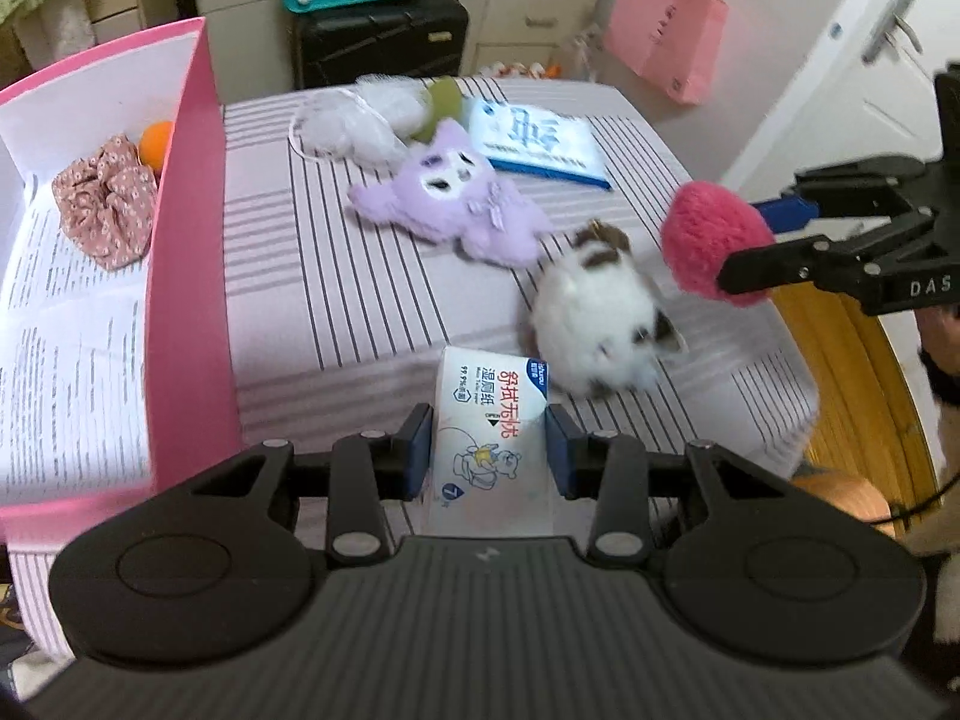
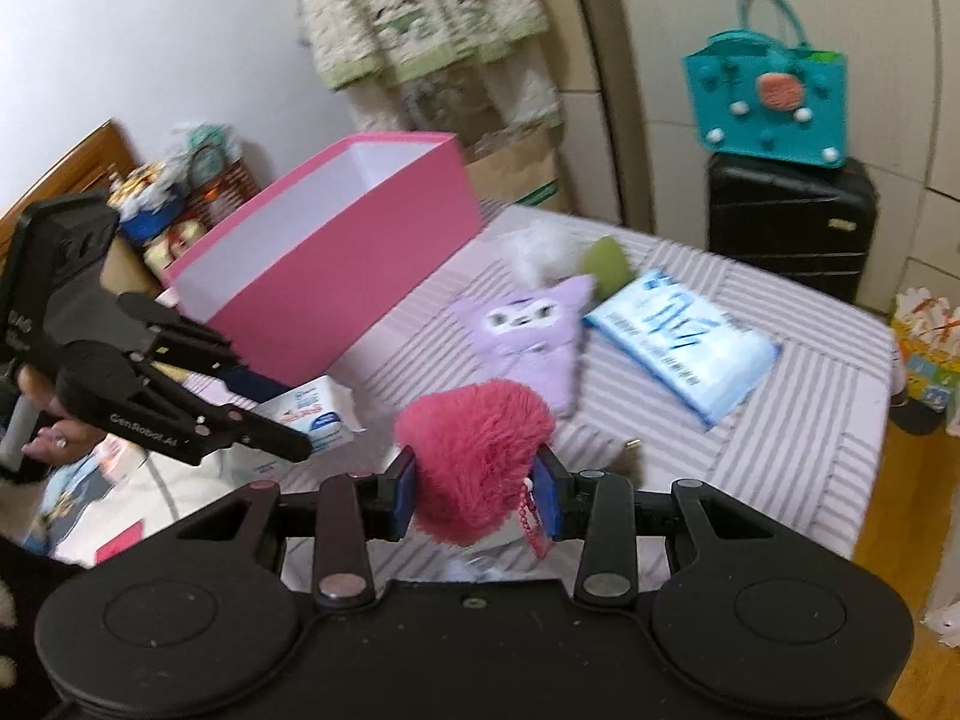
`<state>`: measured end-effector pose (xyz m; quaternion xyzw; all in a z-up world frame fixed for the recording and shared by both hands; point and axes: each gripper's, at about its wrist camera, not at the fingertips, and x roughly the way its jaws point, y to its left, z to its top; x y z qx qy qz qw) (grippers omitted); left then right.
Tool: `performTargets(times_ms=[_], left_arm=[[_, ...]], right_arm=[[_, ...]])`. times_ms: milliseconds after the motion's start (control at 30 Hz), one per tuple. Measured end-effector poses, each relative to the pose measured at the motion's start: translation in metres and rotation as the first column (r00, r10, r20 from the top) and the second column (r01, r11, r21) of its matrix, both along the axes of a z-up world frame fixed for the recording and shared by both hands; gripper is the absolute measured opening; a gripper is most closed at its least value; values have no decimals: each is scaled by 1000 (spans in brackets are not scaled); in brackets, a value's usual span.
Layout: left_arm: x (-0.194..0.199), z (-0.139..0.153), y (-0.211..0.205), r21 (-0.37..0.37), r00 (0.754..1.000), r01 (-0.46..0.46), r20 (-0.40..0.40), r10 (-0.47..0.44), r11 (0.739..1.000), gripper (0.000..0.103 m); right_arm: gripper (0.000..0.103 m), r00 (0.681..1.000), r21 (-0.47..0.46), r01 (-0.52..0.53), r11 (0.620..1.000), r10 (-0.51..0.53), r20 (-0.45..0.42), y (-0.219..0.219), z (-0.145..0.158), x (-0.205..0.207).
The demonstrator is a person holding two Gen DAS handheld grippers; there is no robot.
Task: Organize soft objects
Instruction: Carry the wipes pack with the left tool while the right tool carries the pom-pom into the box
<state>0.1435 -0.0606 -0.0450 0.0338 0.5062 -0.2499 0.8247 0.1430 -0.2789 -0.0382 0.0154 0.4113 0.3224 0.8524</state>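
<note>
My left gripper [image 1: 489, 450] is shut on a small white wet-wipe pack [image 1: 492, 420] near the front of the striped bed. My right gripper [image 2: 477, 483] is shut on a fluffy pink heart plush [image 2: 474, 450], held above the bed; it also shows in the left wrist view [image 1: 714, 240]. A white-and-brown plush [image 1: 600, 324] and a purple plush [image 1: 456, 198] lie on the bed. The pink box [image 1: 186, 252] at left holds a floral scrunchie [image 1: 105, 198] and an orange ball [image 1: 157, 141].
A blue tissue pack [image 1: 534, 141], a white mesh pouf [image 1: 354, 120] and a green item [image 1: 441, 99] lie at the far side of the bed. A black suitcase [image 2: 792, 222] with a teal bag [image 2: 768, 108] stands behind. Wooden floor lies to the right.
</note>
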Motion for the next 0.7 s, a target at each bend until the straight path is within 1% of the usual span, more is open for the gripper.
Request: performTargets(times_ms=[133, 267, 400, 500, 600, 700], left_arm=[[-18, 6, 4, 29, 1000, 23, -11, -23, 999, 38], [-37, 16, 14, 31, 999, 34, -17, -33, 999, 38], [-57, 28, 30, 25, 1000, 21, 4, -21, 999, 38], [-72, 38, 41, 42, 999, 20, 36, -21, 999, 38], [-81, 49, 57, 13, 1000, 2, 27, -2, 1000, 38], [-89, 63, 72, 6, 998, -19, 60, 19, 1000, 38]], right_arm=[[44, 997, -5, -60, 998, 60, -38, 18, 7, -12], [44, 990, -2, -118, 993, 117, -82, 38, 10, -23], [44, 978, 2, -174, 985, 173, -120, 58, 11, -33], [44, 967, 13, -211, 978, 210, -142, 72, 14, -38], [44, 958, 11, -242, 970, 241, -154, 86, 20, -43], [44, 951, 3, -269, 963, 266, -155, 96, 30, -46]])
